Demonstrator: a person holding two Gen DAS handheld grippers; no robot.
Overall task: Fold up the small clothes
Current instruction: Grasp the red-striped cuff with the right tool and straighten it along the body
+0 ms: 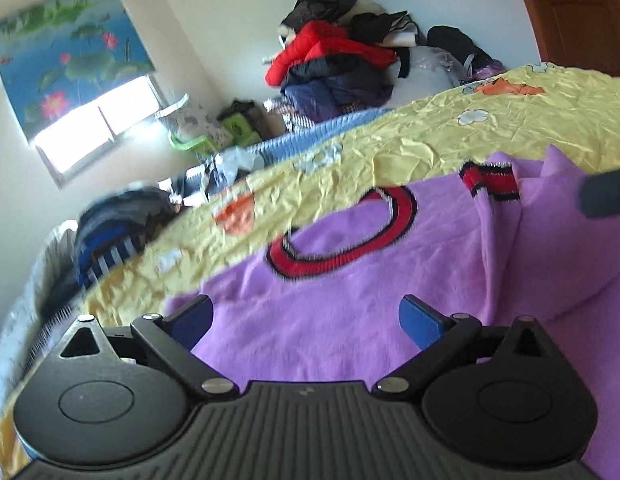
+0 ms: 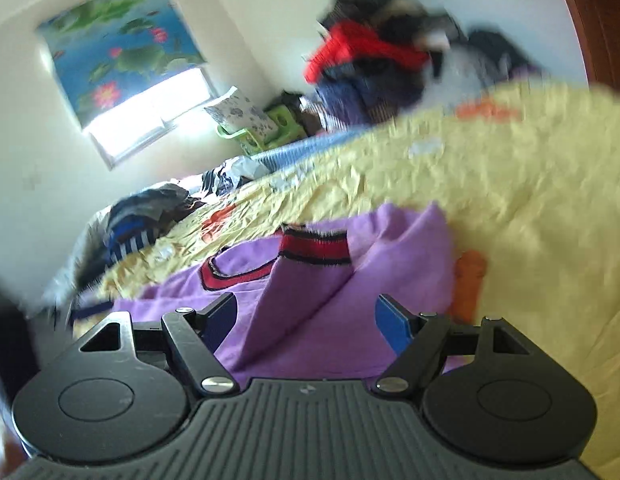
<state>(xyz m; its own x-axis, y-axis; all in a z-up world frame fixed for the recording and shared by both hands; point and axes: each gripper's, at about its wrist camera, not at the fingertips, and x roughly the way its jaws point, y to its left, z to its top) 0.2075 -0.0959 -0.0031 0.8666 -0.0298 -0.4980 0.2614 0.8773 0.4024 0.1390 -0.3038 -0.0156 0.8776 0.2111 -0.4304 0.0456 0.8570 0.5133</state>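
Now mid-fold: purple sweater (image 1: 349, 320) on bed (image 1: 509, 128), 1 sleeve over. Left tongs (image 1: 306, 320), right tongs (image 2: 306, 320) wide, empty. Next: grip hem.

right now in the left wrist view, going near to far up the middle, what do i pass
left gripper, jaws open and empty → purple sweater → its red and black collar → yellow bedsheet → blue bed edge → pile of clothes with a red jacket against the wall
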